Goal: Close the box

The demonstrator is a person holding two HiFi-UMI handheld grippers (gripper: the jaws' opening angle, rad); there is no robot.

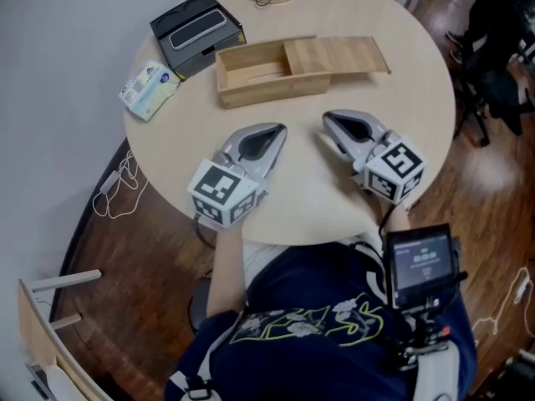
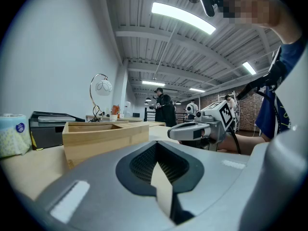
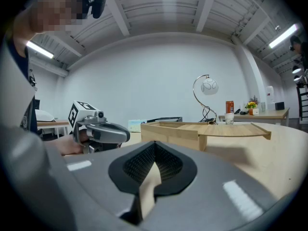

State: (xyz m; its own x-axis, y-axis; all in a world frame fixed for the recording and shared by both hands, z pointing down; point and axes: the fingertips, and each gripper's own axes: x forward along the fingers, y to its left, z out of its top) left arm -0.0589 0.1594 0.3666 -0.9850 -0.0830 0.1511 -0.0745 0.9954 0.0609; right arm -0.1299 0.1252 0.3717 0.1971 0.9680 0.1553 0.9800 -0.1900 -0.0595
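- The wooden box [image 1: 272, 88] is on the far half of the round table [image 1: 309, 211], with its long side across the view.
- Its sliding lid [image 1: 338, 55] covers only the right part and sticks out past the right end; the left part of the box is open.
- The left gripper [image 1: 269, 134] lies on the table on the near side, to the left, and points to the far side. It is not touching the box.
- Its fingers [image 2: 96, 186] are together, with only a thin slit between them, and they hold nothing.
- The right gripper [image 1: 331, 121] lies just to the right of it, also clear of the box.
- Its fingers [image 3: 211, 186] are also pressed together and empty.
- A black device [image 1: 196, 32] and a tissue pack [image 1: 149, 88] are at the far left of the table, left of the box.
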